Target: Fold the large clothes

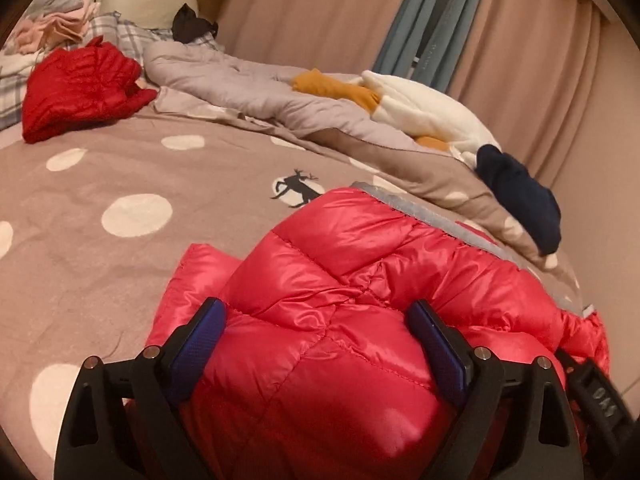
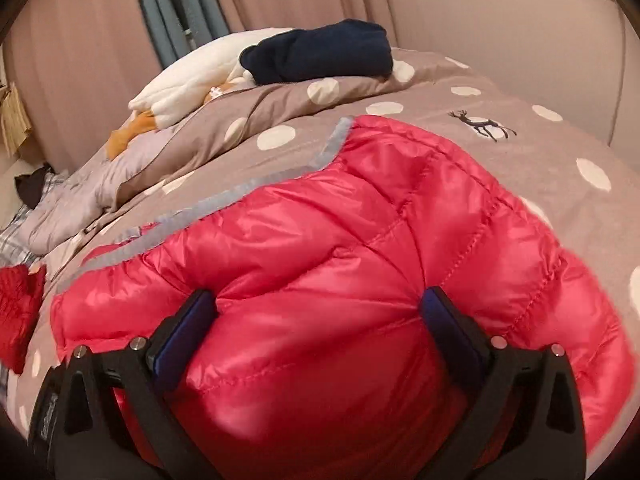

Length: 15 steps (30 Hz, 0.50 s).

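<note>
I am holding my left gripper (image 1: 316, 320) over the near part of the bed, its blue-padded fingers (image 1: 200, 344) spread wide with a thick bulge of the shiny red quilted down jacket (image 1: 332, 264) filling the gap; both pads are pressing into the puffy fabric, so it is clamped on the jacket. The jacket is lying on the taupe bedspread with white dots and a small deer print (image 1: 120, 184), near the bed's near edge, its grey-trimmed hem (image 1: 424, 216) facing the far side.

Going left to right across the bed in the left wrist view: a darker red quilted garment (image 1: 80, 88) is sitting crumpled near the far left corner, beside a pile of pink and pale folded clothes (image 1: 56, 28). A rumpled lilac-grey duvet (image 1: 240, 80) is running along the far edge, with a mustard-orange cloth (image 1: 336, 90), a white fleece garment (image 1: 432, 116) and a navy folded garment (image 1: 520, 196) lying on it towards the right. Pink curtains (image 1: 320, 12) are hanging behind.

My right gripper (image 2: 320, 304) is gripping the same jacket (image 2: 360, 216) further right, its pads (image 2: 452, 328) sinking into another padded fold, jaws wide but clamped on the fabric.
</note>
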Tool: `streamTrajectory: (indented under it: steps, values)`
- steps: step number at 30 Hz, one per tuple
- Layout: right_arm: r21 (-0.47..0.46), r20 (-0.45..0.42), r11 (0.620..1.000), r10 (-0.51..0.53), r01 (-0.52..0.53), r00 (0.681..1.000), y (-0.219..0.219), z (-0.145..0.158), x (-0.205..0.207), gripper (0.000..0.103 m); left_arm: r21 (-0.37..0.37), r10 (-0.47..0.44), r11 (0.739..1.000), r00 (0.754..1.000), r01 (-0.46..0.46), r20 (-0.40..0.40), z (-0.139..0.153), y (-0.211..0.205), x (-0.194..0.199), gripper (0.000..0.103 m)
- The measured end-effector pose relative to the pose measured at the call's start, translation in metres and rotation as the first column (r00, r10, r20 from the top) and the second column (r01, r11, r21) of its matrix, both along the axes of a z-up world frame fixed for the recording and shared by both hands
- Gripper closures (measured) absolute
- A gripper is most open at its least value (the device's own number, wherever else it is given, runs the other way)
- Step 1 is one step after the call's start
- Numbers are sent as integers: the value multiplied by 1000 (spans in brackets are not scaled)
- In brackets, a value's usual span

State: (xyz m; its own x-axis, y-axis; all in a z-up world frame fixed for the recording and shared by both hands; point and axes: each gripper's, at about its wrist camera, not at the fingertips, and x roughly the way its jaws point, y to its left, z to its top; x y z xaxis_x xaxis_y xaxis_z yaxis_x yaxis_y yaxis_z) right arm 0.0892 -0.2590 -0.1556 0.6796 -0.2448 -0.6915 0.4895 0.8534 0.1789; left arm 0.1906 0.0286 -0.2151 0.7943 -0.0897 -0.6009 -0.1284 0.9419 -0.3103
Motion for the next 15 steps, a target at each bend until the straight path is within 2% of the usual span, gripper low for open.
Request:
streamTrajectory:
  steps: [3,15]
  values:
    - [-71,-25,997,-5,3,1000,9,-2,3,0,28,7,1000,1000,-7,9,0,-4,-4,11]
    - [-79,-33,997,-6,4,999,7,-6,4,0,39,11,999,1000,-12,12,-3,-6,1,10]
